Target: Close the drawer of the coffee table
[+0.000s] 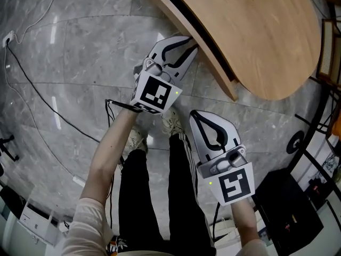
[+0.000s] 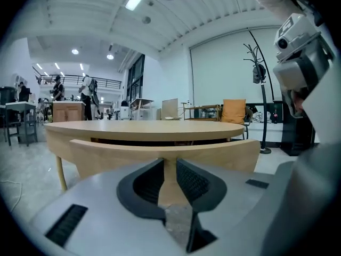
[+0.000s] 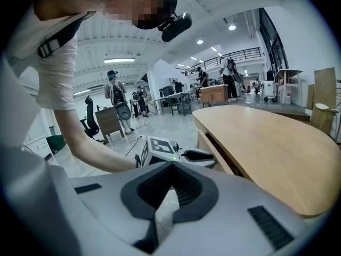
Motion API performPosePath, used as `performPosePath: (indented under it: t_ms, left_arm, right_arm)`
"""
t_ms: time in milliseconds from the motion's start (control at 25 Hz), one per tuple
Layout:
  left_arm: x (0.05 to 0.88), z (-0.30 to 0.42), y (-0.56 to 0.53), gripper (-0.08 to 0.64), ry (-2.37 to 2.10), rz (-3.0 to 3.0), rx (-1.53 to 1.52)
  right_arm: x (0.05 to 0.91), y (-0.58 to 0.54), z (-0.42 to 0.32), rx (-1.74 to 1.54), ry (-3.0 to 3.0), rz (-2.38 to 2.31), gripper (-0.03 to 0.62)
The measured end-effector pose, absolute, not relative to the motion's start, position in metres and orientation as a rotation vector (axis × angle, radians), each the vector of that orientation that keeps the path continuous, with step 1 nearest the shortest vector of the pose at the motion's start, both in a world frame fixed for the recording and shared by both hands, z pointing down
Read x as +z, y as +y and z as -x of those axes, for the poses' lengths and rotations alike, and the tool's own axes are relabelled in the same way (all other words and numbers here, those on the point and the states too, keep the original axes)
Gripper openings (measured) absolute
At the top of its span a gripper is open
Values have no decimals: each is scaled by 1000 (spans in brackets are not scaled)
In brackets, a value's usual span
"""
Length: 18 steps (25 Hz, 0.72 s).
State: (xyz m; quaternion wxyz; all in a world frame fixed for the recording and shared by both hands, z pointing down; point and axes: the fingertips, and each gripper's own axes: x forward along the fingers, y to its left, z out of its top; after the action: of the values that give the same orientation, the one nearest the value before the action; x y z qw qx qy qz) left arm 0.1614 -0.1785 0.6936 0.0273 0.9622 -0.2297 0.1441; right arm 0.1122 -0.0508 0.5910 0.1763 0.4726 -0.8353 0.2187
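The coffee table has a rounded light wood top. Its drawer front stands out from the table's near edge, with a dark gap behind it. My left gripper points at that front with its tips close to the wood; whether they touch it I cannot tell. In the left gripper view the jaws stand a narrow slit apart, holding nothing, and the drawer front fills the space ahead. My right gripper hangs lower, apart from the table, its tips together. The right gripper view shows its shut jaws, the left gripper and the drawer.
The person's legs and shoes stand on the grey marble floor between the grippers. Black cables run across the floor at the left. A black case sits at the lower right, and a chair stands by the table's right end.
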Motion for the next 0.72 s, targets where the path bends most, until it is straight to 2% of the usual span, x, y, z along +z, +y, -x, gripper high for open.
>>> performPosePath:
  t_ms: [720]
  left_arm:
    - [692, -219, -213, 72, -721, -2909, 156]
  right_arm:
    - [600, -82, -139, 632, -2432, -1320, 6]
